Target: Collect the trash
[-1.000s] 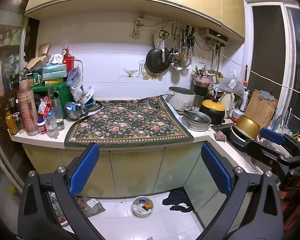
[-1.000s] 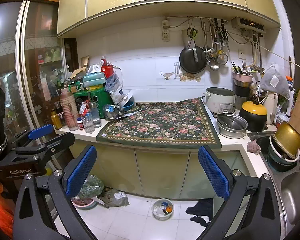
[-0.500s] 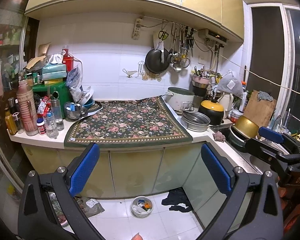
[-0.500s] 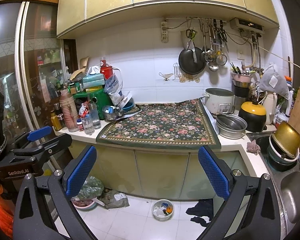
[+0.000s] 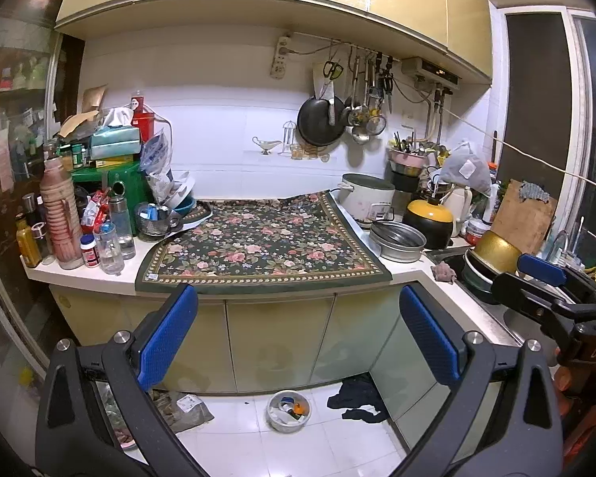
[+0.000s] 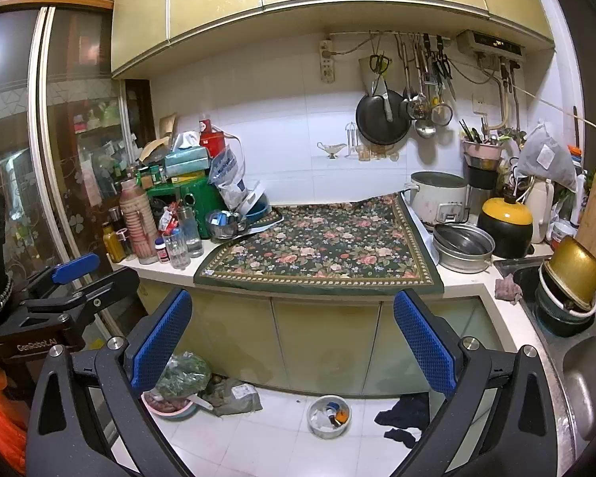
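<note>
On the white tiled floor [image 6: 258,437] below the table's front edge sat the trash: a small round bowl of scraps [image 6: 329,415], a crumpled grey bag [image 6: 234,395] and a dark rag [image 6: 405,417]. The left hand-held gripper [image 5: 298,338] and the right hand-held gripper [image 6: 292,334] both hung wide apart, holding nothing, well above it all. To my eye, the tidy way was to drop low, straddle the bag's loose edge and close firmly.
</note>
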Available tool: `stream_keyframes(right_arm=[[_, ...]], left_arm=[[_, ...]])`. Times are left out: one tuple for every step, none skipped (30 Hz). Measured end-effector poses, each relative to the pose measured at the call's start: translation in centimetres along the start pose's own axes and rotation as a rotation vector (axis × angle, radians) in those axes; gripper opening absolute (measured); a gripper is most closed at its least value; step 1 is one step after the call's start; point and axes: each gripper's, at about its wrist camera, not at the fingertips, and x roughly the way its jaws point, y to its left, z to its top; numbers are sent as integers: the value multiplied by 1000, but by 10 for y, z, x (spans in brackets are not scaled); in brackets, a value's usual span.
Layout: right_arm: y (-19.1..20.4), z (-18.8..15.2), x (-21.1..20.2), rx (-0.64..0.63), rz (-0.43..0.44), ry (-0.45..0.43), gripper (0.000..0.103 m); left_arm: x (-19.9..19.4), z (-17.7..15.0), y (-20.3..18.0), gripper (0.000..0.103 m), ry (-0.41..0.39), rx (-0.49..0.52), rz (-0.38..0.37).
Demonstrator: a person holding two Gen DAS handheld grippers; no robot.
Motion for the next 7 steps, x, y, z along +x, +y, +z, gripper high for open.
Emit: stream_keyframes(right_arm=[[0, 1, 1, 0, 1, 2, 101], [3, 1, 3, 1, -2, 4, 101], [4, 1, 5, 1, -2, 7, 101], [5, 2, 8, 1, -3, 10, 101], [5, 3, 11, 2, -4, 13, 101], [6, 2, 13, 4, -5, 15, 101], [5, 2, 14, 5, -5, 17, 101]], left_arm=[[1, 0, 1, 102, 1, -2, 1], [2, 0, 2, 102, 3, -3, 3], [5, 0, 3, 102, 7, -5, 7], [8, 1, 4, 102, 11, -6, 9], [10, 1, 5, 102, 14, -7, 10], [14, 2, 6, 102, 18, -9, 13], [17, 2, 7, 102, 21, -10, 15]])
